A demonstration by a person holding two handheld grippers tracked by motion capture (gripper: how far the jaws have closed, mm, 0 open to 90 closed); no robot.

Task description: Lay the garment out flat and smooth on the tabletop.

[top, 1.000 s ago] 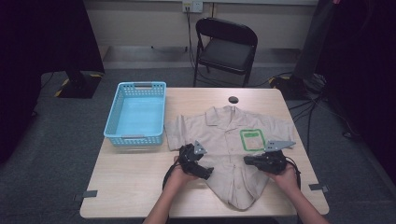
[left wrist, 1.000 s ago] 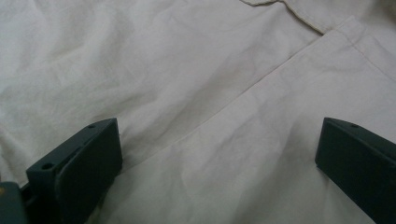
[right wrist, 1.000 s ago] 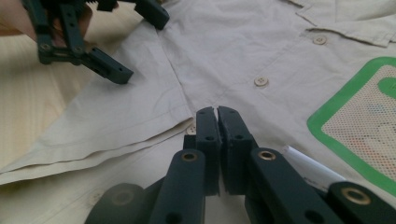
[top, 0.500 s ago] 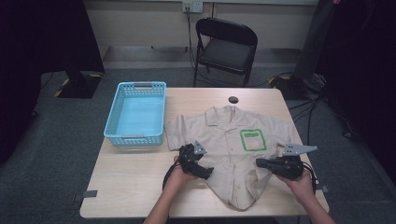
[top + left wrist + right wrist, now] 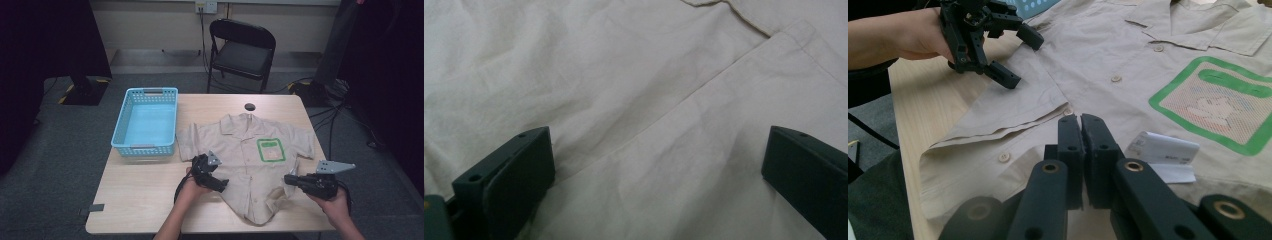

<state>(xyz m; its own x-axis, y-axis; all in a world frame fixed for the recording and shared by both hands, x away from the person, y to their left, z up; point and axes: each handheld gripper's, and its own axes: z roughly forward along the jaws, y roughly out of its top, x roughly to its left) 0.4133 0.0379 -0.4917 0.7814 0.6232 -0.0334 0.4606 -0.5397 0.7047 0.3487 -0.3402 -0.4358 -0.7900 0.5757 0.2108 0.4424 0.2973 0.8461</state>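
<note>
Your left gripper (image 5: 220,182) rests on the shirt (image 5: 245,150), which lies flat on the table (image 5: 140,200) beside the blue basket (image 5: 146,121); its jaws stand wide apart with cloth between them, not pinched. Your right gripper (image 5: 289,179) has its jaws pressed together with nothing between them, beside the shirt's right edge. A white label (image 5: 1165,150) lies just past its tips; its print is too small to read.

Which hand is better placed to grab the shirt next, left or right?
Left, probably. The left gripper sits over the shirt with jaws open and cloth between them. The right gripper is shut with nothing between its jaws, off by the shirt's edge.
</note>
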